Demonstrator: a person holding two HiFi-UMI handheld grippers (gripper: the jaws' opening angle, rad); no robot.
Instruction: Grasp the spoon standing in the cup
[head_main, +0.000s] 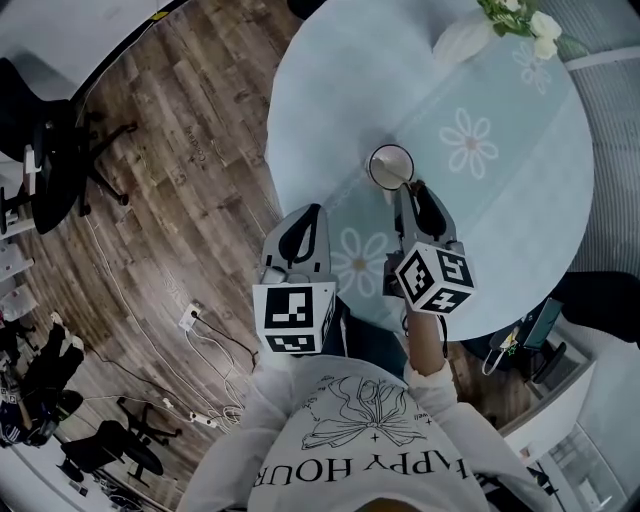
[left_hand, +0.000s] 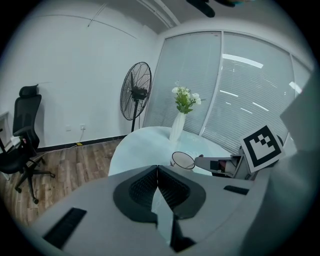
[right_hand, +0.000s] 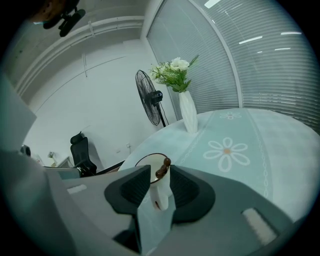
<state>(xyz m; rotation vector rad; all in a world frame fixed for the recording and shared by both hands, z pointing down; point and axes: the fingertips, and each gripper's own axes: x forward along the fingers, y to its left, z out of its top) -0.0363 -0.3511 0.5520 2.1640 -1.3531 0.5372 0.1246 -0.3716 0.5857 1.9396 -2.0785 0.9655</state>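
The grasp is lined up but, as far as the views show, not made. The left hand-held gripper has its jaws shut on nothing and hangs at the table edge, about 7 o'clock from the cup, taking no part. The cup sits near the middle of the round table, and the spoon stands at its near rim, brown tip up. The right hand-held gripper comes in from roughly 5 o'clock of the cup with its jaws wide apart. The spoon's handle lies in the gap between them, and neither pad looks to press on it. What seems left is to close on the handle, probably without nudging the cup

Around it: an office chair and a power strip with cables on the wood floor off at 9 o'clock, a standing fan beyond the table, and a white vase of flowers at 1 o'clock from the cup, well apart from it. Nothing stands between the jaws and the spoon; the cup's rim just beside the handle is the one thing likely to be bumped
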